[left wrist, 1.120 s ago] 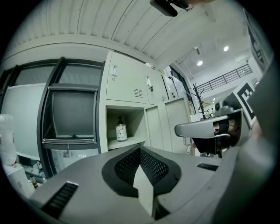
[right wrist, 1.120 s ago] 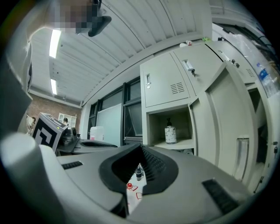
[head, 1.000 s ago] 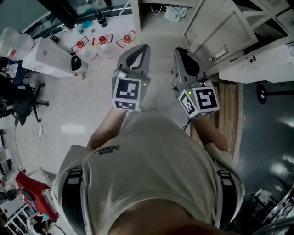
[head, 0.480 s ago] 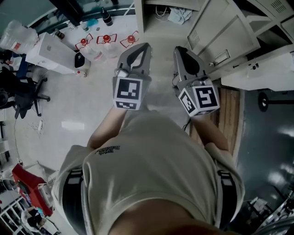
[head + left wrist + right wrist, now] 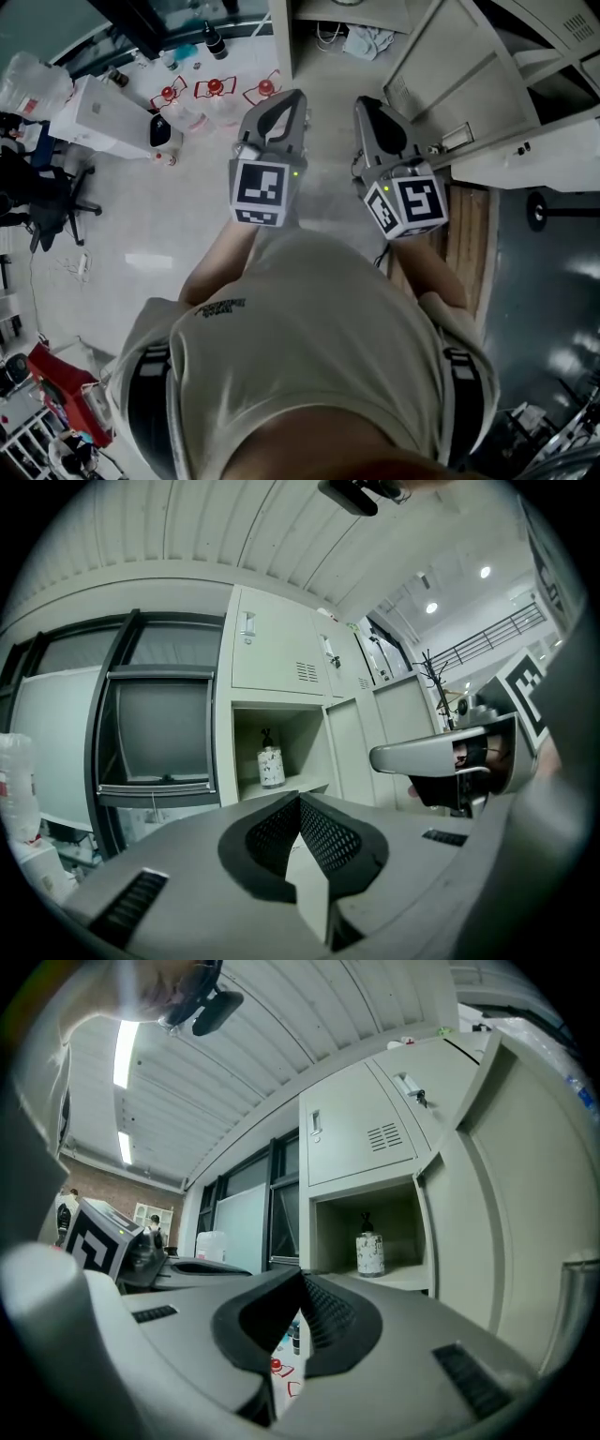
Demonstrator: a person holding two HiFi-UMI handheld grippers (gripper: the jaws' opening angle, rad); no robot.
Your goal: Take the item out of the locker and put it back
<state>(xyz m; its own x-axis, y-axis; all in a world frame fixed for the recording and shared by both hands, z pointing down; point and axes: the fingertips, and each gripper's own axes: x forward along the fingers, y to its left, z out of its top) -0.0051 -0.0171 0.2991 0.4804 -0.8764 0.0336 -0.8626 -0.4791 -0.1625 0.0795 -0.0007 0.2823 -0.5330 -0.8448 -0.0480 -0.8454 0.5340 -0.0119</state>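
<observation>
Both claws were fully closed here, tips touching, nothing pinched in either one. The left claw had its two jaws meeting in a point with only air and the room behind them. Same deal for the right claw, shut tight and empty. Neither was touching anything, they were just held out side by side in front of the person's chest, pointed toward the locker.

The thing to grab, a pale speckled bottle with a dark pump top, was standing upright on the shelf inside the open compartment, well apart from both claws. The door was swung open to the right.

Versus a second earlier: not much. The claws sat in about the same spot in the head view and were just as shut. The door's handle had slid lower in the frame, and more of the door showed at the top right. The bottle hadn't been touched.
</observation>
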